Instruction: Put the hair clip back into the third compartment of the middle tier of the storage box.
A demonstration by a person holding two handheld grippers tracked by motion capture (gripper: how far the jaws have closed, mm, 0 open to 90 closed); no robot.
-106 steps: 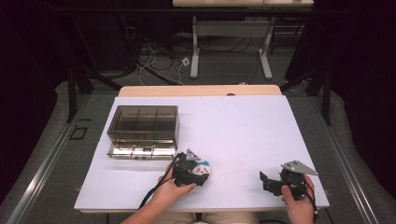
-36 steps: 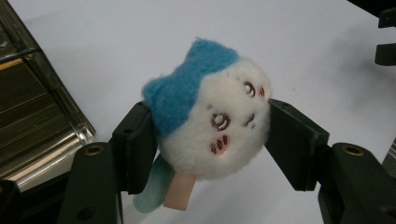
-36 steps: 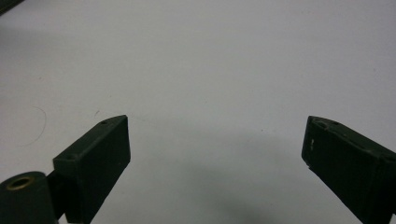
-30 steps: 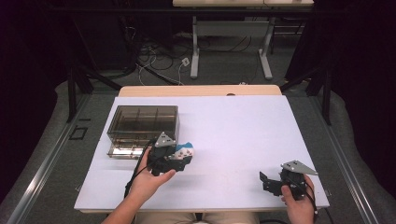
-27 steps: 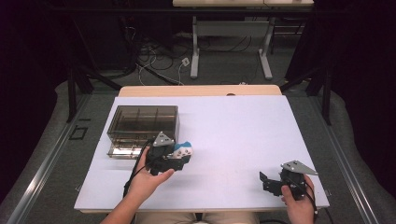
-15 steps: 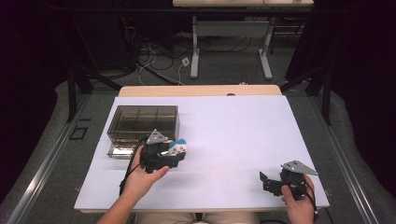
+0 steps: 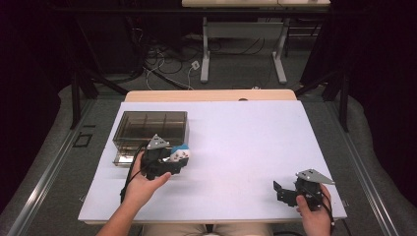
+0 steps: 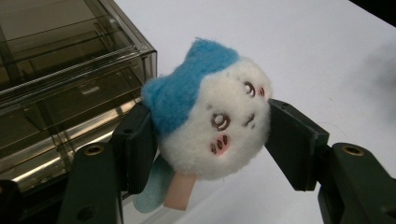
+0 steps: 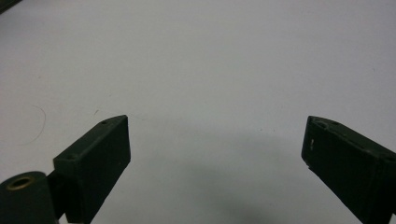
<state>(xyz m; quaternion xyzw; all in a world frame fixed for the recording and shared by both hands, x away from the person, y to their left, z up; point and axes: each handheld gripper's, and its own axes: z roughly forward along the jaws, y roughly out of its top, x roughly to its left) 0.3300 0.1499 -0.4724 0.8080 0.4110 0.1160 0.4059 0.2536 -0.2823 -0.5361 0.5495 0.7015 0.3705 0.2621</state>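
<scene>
Compared with the earliest frame, the left gripper [image 7: 169,161] has travelled from the tabletop's [image 7: 246,142] near edge toward the smoky clear box [image 7: 150,129] by the left edge, and now sits just beside its front. The left gripper view reveals its jaws clamped on a blue-and-white plush toy [image 8: 210,119], face outward. The right gripper [image 7: 290,191] rests near the near right corner, its jaws spread wide over bare tabletop.
</scene>
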